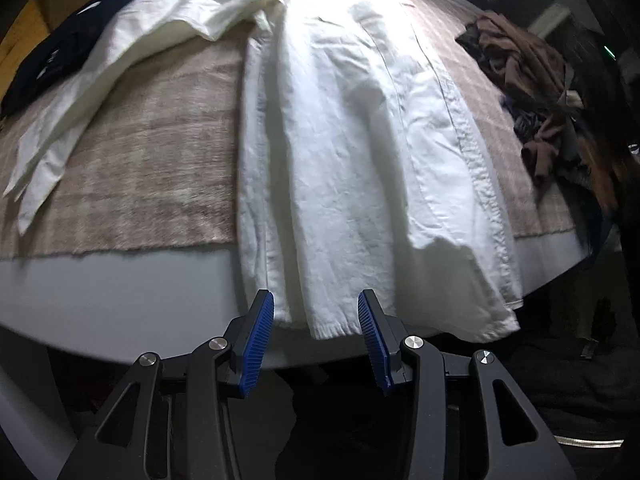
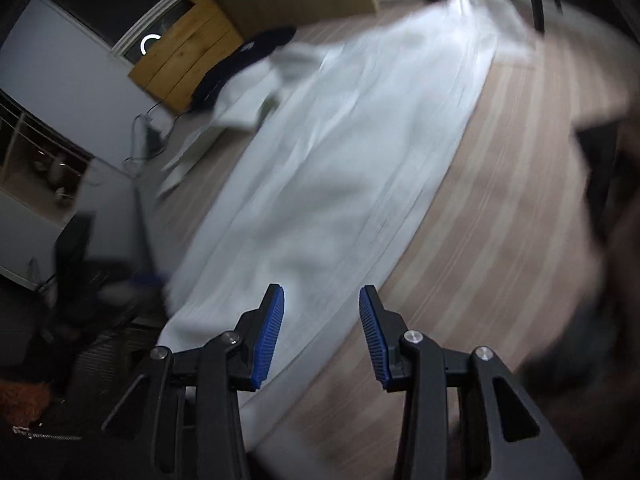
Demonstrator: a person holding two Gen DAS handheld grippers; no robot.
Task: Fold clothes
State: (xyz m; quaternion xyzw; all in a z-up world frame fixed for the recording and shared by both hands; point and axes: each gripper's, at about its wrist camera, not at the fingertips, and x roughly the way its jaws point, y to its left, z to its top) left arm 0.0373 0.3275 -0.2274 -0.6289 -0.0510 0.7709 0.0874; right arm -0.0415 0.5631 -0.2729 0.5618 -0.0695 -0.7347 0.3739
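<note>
Now, left to right in the left wrist view: dark garment [image 1: 60, 56] at upper left, loose sleeve [image 1: 80, 92] trailing down toward lower left over the blanket [image 1: 160, 152], then white shirt [image 1: 340, 140] at centre, long axis running from the top of frame down to the hem over the table edge [image 1: 120, 304]. Left gripper [image 1: 316, 334] at bottom centre, jaws spread, hem just between them, not pinched. Brown pile [image 1: 532, 92] at right. Right wrist view blurred: shirt [image 2: 340, 160] slanting from upper right to lower left, right gripper [image 2: 322, 332] spread, holding nothing. Left likely nearer the hem.
</note>
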